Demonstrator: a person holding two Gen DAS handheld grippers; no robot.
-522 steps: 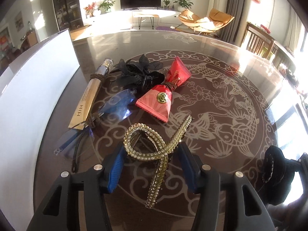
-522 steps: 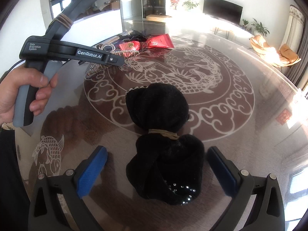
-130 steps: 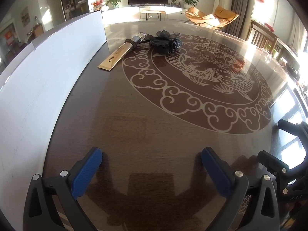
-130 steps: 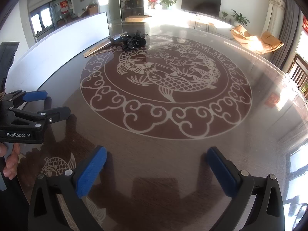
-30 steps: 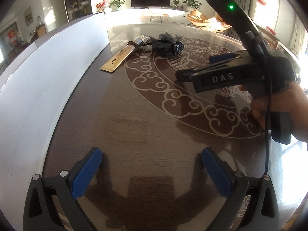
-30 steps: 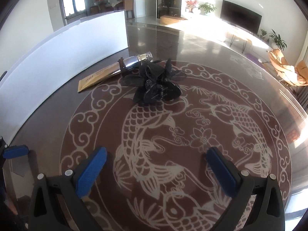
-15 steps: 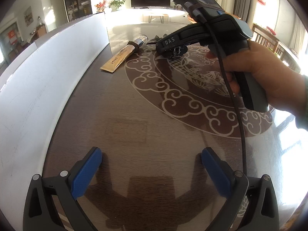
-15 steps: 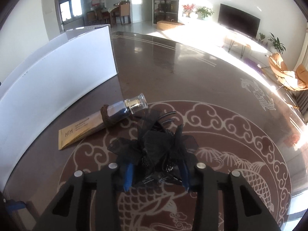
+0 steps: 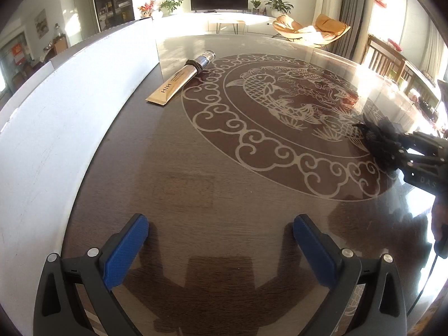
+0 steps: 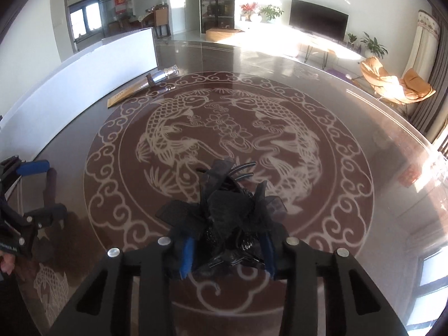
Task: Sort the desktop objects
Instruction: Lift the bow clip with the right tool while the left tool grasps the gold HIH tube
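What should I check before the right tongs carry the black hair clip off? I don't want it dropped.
1. Right tongs shut on the black hair clip: ok.
2. Clip seated deep between the pads: cannot tell, fabric hides them.
3. Clip lifted off the table: cannot tell.
4. Left tongs open and holding nothing: ok.
5. Gold tube lies apart from the clip, by the white board: ok.

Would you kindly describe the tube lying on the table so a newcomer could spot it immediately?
Start at the long white board along the table's edge. Just off its far end, beside the carp medallion's cloud border, lies the tube. It is flat and tan with a shiny silver cap, unlike the frilly black hair clip.
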